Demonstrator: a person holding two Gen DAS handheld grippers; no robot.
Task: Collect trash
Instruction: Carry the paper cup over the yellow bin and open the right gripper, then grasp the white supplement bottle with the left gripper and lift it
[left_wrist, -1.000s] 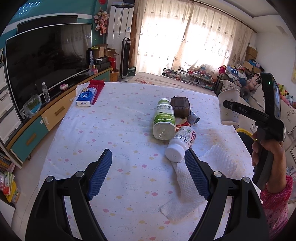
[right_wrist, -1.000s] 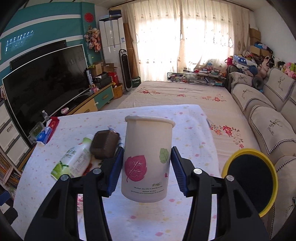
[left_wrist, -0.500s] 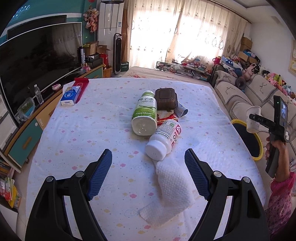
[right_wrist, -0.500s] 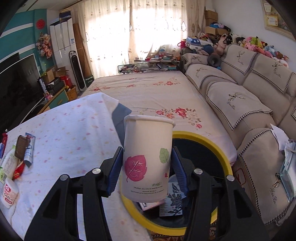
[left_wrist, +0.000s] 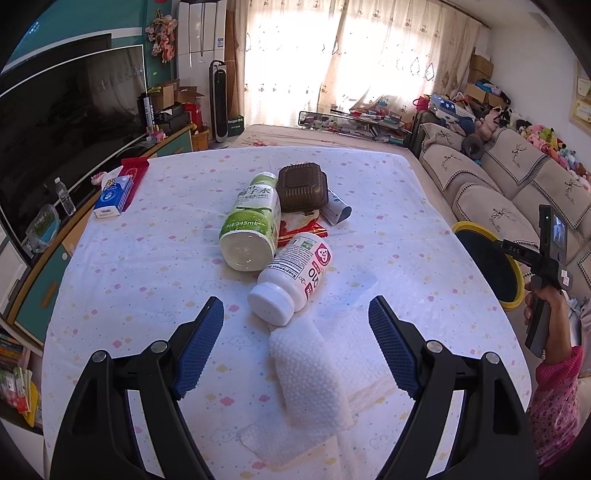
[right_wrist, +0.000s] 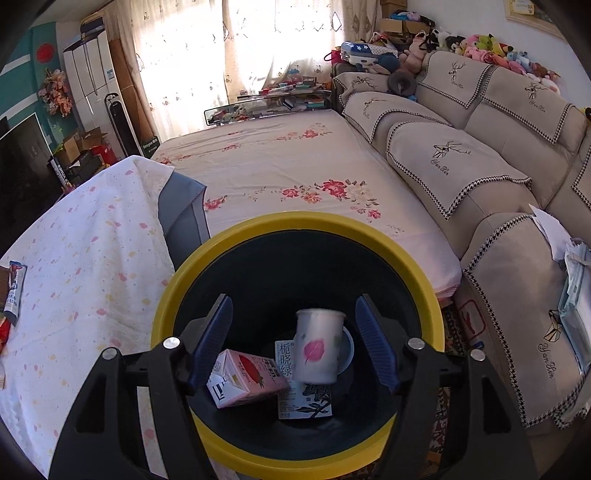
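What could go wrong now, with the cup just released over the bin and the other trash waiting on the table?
1. The paper cup, free between the just-opened jaws of the right gripper, looks blurred, likely falling; it may bounce off the pink carton.
2. The white pill bottle lies on its side and leans on the green bottle; a grasp by the open left gripper may roll either.

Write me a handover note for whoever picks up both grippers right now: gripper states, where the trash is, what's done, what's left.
Right gripper: jaws have just been opening, paper cup released, blurred, dropping into the yellow-rimmed bin with two cartons.
Left gripper: open, empty, above the table.
Left on table: green bottle, white pill bottle, brown box, red wrapper, white bubble wrap.
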